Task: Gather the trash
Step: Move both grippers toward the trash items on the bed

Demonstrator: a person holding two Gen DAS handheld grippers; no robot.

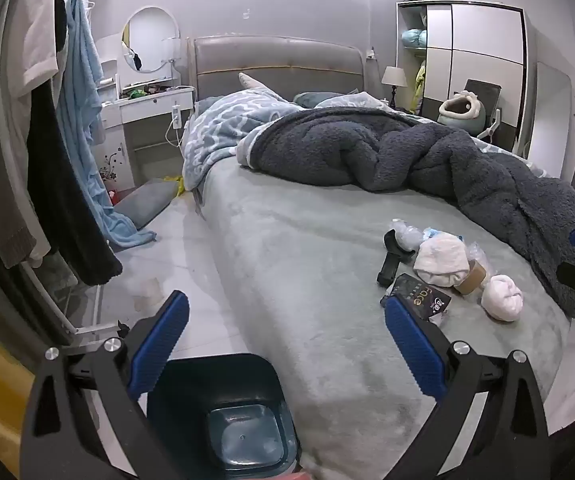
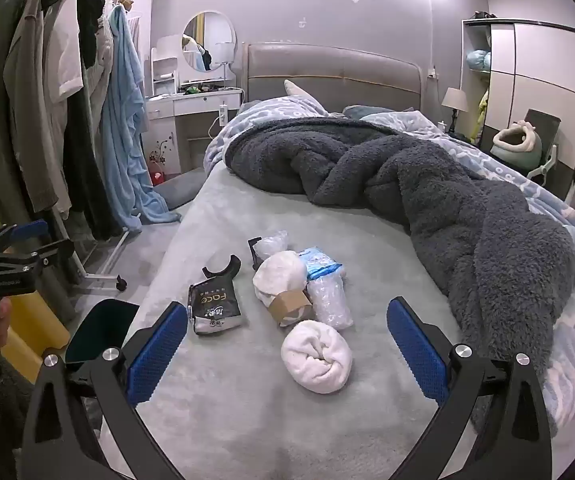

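Trash lies in a cluster on the grey bed [image 2: 247, 400]: a black "Face" packet [image 2: 213, 309], a brown tape roll [image 2: 289, 306], a white rolled wad [image 2: 316, 356], another white wad [image 2: 279, 276], crumpled clear plastic [image 2: 329, 300] and a black plastic part [image 2: 223, 272]. The cluster also shows in the left wrist view, with the packet [image 1: 421, 298] by the right fingertip. My right gripper [image 2: 287, 344] is open above the bed, just short of the white wad. My left gripper [image 1: 287, 340] is open and empty over a dark teal bin [image 1: 227, 420] on the floor beside the bed.
A dark fleece blanket [image 2: 427, 184] is heaped across the far and right side of the bed. A clothes rack [image 2: 67, 120] with hanging clothes stands on the left. A dressing table [image 2: 191, 108], a wardrobe [image 2: 527, 92] and a floor cushion [image 1: 147, 200] are beyond.
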